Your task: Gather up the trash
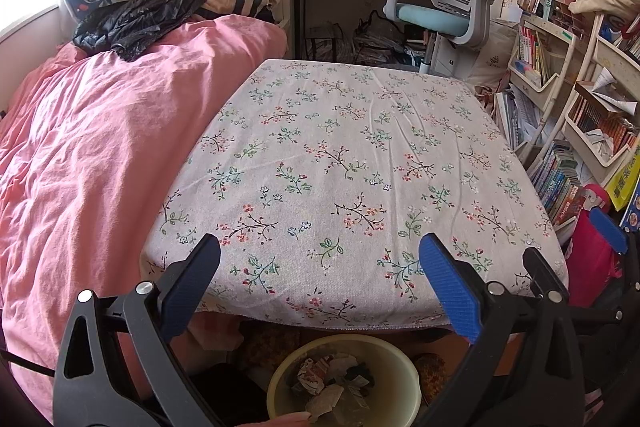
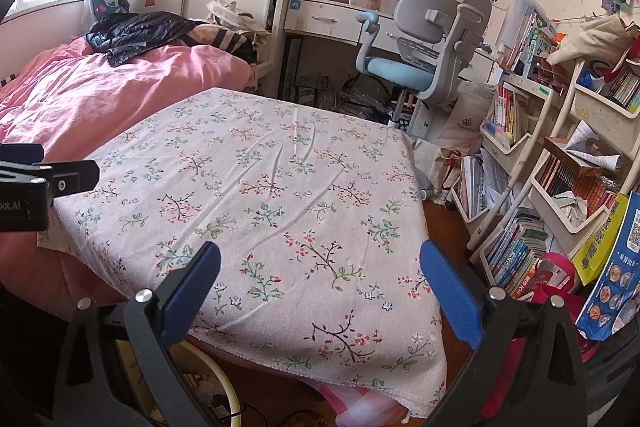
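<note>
Left tool (image 1: pixel 320 259): released, blue-padded fingers wide apart, nothing between them; held level above the near edge of the desk. Right tool (image 2: pixel 320 267): likewise released and empty, over the near right part of the same desk.

Desk (image 1: pixel 344 155): covered with a floral cloth (image 2: pixel 280 187), creased but bare; no scrap visible on it in either wrist view.

Trash bin (image 1: pixel 396 367): pale yellow, round, on the floor under the near desk edge, just below the left tool. Holds crumpled paper scraps and wrappers (image 1: pixel 332 383). Its rim is partly seen at the lower left of the right wrist view.

Pink quilt (image 1: pixel 100 147): on the bed to the left, touching the desk's left side; a black plastic bag (image 1: pixel 136 19) lies at its far end, possibly a rubbish bag, though the view is too distant to say.

Status, as judged: collection looks nearly or wholly complete, since the trash sits in the bin and the desk shows none.

Handling notes:
- Sweep both views across the cloth folds and the quilt's edge before declaring done; small scraps hide in creases.
- If a piece turns up, approach flat, fingers astride it, pinching paper only and not the cloth.
- Release low over the bin's middle, so light paper does not drift to the floor.
</note>
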{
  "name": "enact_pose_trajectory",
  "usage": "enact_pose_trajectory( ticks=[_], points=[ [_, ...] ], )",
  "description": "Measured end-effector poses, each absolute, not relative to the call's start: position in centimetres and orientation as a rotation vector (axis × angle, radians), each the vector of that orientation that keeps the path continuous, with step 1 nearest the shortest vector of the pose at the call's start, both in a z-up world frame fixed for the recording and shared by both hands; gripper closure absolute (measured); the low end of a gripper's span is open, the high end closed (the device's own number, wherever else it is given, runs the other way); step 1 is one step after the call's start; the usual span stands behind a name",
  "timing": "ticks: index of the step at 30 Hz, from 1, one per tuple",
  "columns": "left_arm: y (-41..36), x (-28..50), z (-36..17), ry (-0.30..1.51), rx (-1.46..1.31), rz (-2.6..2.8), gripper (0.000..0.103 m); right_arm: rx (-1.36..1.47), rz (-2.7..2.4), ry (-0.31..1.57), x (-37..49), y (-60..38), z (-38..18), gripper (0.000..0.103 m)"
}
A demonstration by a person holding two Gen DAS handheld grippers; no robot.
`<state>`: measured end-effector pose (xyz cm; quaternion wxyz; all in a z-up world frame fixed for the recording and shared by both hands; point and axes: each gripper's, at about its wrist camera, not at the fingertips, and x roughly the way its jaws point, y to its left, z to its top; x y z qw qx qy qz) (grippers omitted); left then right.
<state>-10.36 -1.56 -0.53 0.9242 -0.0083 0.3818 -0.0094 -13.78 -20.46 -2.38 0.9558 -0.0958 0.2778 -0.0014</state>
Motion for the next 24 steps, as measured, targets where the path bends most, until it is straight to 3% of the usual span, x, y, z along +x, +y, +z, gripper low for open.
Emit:
enact_pose_trajectory(
  ticks=[24],
  points=[
    [-1.98,-10.36,-0.88,0.732,-0.011,-0.001,0.007,-0.215,0.013,0.504,-14.35,-19.94,-1.85,0.007]
  ],
)
